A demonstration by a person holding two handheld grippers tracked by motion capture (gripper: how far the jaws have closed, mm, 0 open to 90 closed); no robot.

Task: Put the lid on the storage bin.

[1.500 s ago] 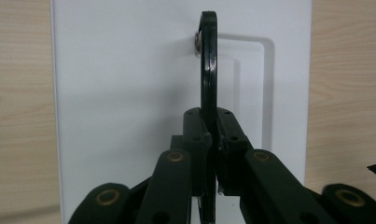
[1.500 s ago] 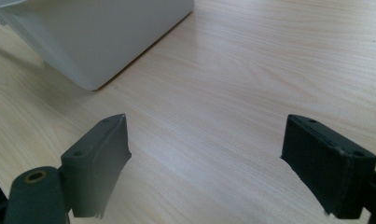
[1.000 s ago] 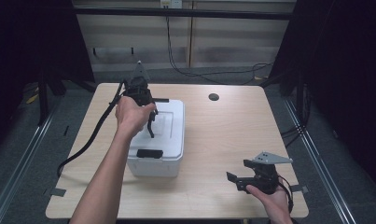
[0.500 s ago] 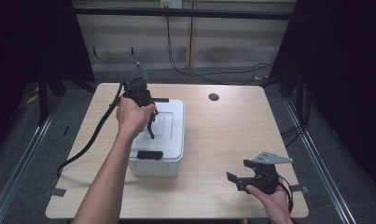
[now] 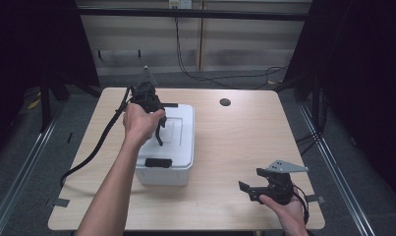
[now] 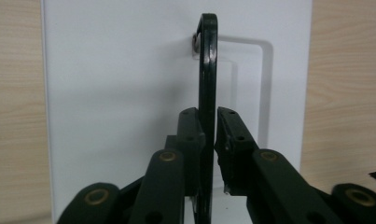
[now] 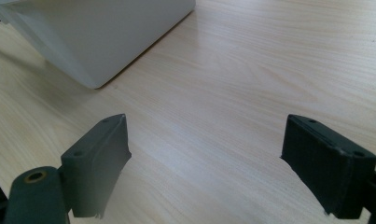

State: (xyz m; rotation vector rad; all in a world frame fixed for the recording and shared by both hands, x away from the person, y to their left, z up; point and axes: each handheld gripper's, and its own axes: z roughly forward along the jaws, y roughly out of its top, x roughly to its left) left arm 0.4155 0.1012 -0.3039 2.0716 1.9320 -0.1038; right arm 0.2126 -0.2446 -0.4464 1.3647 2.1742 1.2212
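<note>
Left gripper [image 6: 209, 135]: jaws closed on the box's black handle [image 6: 207, 70], which stands between them above the white box [image 5: 173, 142].
Right gripper [image 7: 204, 163]: jaws wide apart, empty, low over the surface [image 5: 244, 142], box well apart.

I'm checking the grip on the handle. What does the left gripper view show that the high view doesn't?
The left gripper view alone shows the left gripper with its jaws pressed against both sides of the black handle. The high view alone shows the right gripper open, off to the side, and a black latch. Both show the white box on the table.
</note>
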